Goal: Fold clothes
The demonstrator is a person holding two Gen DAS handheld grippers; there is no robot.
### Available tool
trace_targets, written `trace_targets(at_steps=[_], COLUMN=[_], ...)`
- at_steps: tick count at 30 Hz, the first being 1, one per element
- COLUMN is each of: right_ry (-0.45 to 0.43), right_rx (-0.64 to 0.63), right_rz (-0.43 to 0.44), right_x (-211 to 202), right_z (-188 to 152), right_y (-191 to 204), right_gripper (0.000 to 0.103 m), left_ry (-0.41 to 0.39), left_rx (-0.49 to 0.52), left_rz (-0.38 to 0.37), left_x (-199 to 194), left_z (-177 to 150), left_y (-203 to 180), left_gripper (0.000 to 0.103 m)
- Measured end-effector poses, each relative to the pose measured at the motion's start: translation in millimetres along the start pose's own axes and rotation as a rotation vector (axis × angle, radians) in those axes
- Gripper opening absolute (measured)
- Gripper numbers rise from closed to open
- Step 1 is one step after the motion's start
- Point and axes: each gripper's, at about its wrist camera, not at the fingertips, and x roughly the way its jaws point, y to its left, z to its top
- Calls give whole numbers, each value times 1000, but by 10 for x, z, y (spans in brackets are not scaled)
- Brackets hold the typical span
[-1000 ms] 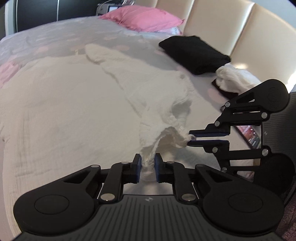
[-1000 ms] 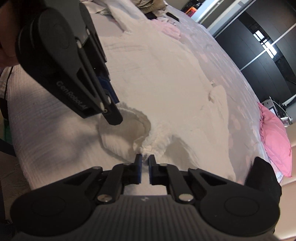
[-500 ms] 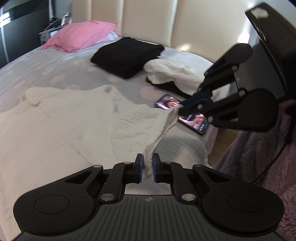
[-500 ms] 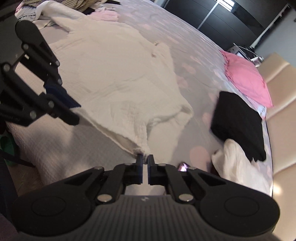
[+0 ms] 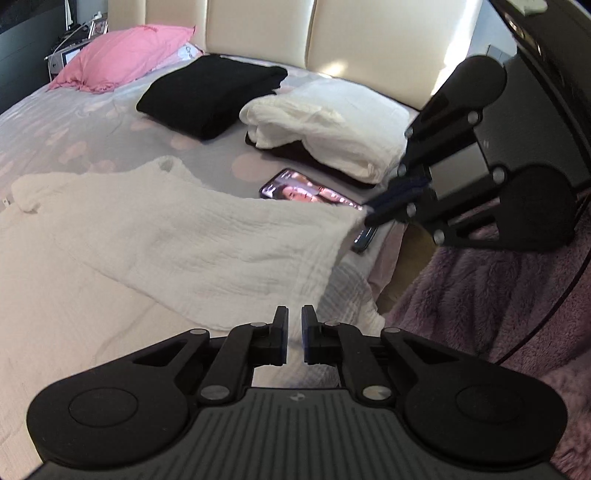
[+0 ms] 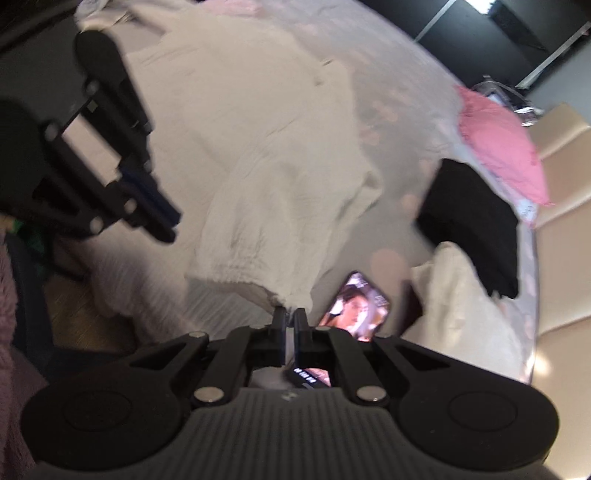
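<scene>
Stretching between the two tools, a white garment (image 5: 207, 236) has one end lifted off the bed (image 5: 74, 122) near the bed's side edge, while the rest of it lies spread across the cover toward the middle. The left tool (image 5: 294, 334) is clenched on the garment's lower hem corner; cloth fills the narrow gap between its fingers. The right tool (image 6: 290, 326) is likewise clenched on a bunched bit of the same hem, and in the left view it (image 5: 373, 214) pinches the far corner, so the hem runs taut from one tool to the other. In the right view the left tool (image 6: 166, 225) shows at the left, blurred.

A phone (image 5: 314, 194) with a lit screen lies on the bed just beyond the raised hem, partly hidden by it; in the right view the phone (image 6: 360, 304) sits just past the right tool's fingers. Toward the headboard (image 5: 258, 33) a folded black garment (image 5: 210, 96) rests on the cover, and just beside it a folded white one (image 5: 328, 125) lies on something dark. A pink pillow (image 5: 125, 55) sits at the head corner. Off the bed's side edge a purple fluffy rug (image 5: 480, 295) is in view.
</scene>
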Motion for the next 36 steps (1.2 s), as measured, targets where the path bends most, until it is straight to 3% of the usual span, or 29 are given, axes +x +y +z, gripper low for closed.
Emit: trace_targets(at_steps=[2,4,7,13,18,20,22,25,27,32,34,36], right_ry=[32,58,89,177,188,188,190,204,210,205,175,136], right_rx=[-39,-69,-91,-63,-28,-29,-35,-53,-62,-50,-21,16], right_rz=[33,58,117,156,197,216,232,238,243,234,218,200], right_x=[122,243,427,766,875,905,946,995,1011,984,895,782], right_z=[1,8,19,-10,-50,-63,-75,-95,-104,-106,-94,-79], right_y=[61,90,77,-70,-120,-106,-88,-46,-26,-61,-132,-221], right_gripper=[4,4,4,5,5,5,5,5,5,8,16,25], left_ry=[11,19,2,14,43,51,54,71,97,117,104,91], left_rx=[-11,0,63,120,147,136,121,67,83,84,58,32], left_rz=[13,26,49,28,33,44,61,52,53,33,21,9], left_x=[39,97,178,489,744,774,760,698,646,494,398,302], left_z=[-33,-81,-146,-153,-220,-242,-239,-220,-236,-239,-208,-178], left_y=[64,88,-7,-153,-247,-226,-173,-70,-72,-9,58,125], left_gripper=[7,26,40,40,40,31,13,6,5,7,24,32])
